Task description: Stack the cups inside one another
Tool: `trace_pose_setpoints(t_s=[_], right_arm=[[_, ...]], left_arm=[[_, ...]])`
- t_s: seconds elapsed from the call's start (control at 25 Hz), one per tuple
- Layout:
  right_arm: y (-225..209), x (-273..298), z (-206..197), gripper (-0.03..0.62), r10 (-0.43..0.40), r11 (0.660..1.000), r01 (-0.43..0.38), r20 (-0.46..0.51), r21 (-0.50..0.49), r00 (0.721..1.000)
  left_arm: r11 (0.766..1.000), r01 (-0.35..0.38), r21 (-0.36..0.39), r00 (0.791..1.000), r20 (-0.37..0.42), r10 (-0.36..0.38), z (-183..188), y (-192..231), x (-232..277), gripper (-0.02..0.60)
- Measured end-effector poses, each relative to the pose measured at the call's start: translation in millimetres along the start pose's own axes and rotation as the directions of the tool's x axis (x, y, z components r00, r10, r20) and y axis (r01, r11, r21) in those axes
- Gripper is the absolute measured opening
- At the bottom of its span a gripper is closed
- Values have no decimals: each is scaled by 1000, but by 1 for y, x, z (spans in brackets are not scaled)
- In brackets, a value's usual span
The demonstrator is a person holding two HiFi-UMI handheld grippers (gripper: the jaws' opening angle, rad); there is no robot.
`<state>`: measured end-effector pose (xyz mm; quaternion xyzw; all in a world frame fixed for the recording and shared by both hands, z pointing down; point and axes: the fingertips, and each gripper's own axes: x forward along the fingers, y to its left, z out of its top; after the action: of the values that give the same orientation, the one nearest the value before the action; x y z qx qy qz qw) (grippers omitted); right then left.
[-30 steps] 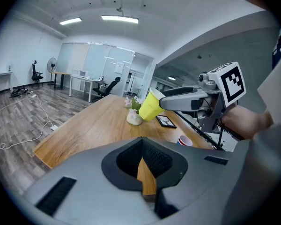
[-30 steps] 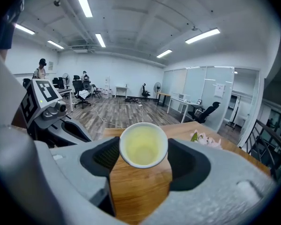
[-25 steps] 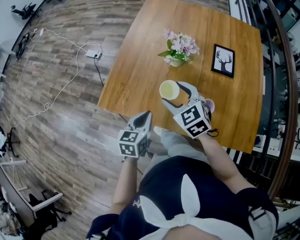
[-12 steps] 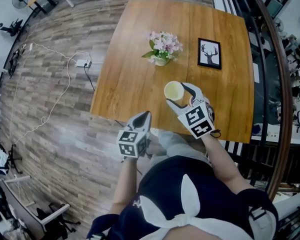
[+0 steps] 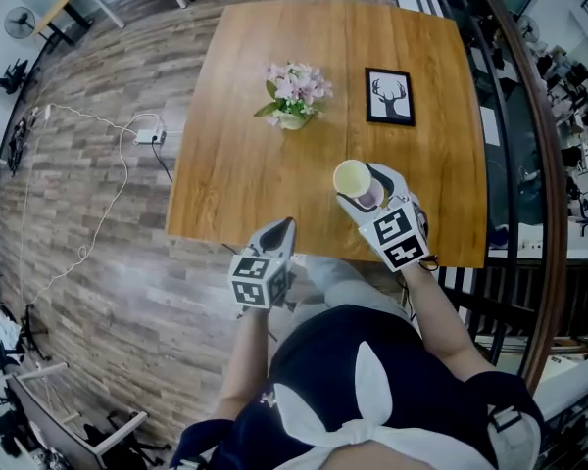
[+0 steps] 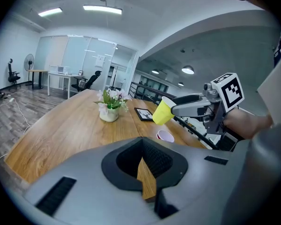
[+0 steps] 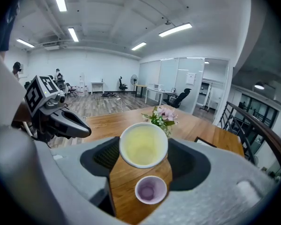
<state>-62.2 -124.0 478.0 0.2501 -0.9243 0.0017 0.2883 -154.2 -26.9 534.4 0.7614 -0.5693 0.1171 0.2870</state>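
**A:** Status on the tools?

**B:** My right gripper (image 5: pixel 358 186) is clamped on the yellow cup (image 7: pixel 143 144), one jaw on each side of its wall. The cup is up in the air, tilted, mouth toward the gripper cam. The purple cup (image 7: pixel 151 190) stands upright on the table (image 5: pixel 245 164) right below it, near the edge by me. The left gripper (image 5: pixel 282 231) has its jaws together w/ nothing in them, off the table edge.

**A:** How does the cup handle?

**B:** I'd guess it's a thin disposable cup: v. light, soft-walled, slick. Too much squeeze will prob. oval it and it won't nest. I'd hold mid-wall, gently. The purple one may skid or tip when touched.

**A:** Surface and room?

**B:** Smooth wood top, low grip imo. A flower pot (image 5: pixel 292 91) and a framed deer picture (image 5: pixel 389 96) sit well apart from the cups. It's an open office w/ a plank floor (image 5: pixel 98 243) and a cable (image 5: pixel 118 179) on it.
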Motion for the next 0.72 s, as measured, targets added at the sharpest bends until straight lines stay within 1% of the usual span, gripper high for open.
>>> trace_pose_setpoints(t_s=[0.36, 0.48, 0.72], right_arm=[[-29, -22, -22, 319, -69, 996, 70, -21, 61, 997], [-36, -29, -29, 319, -89, 993, 91, -30, 76, 996], [-46, -39, -39, 319, -116, 987, 120, -46, 105, 992]], left_arm=[[998, 52, 29, 999, -13, -52, 7, -16, 21, 17], [996, 77, 40, 997, -34, -76, 7, -24, 27, 17], [991, 119, 63, 992, -41, -117, 14, -37, 40, 17]])
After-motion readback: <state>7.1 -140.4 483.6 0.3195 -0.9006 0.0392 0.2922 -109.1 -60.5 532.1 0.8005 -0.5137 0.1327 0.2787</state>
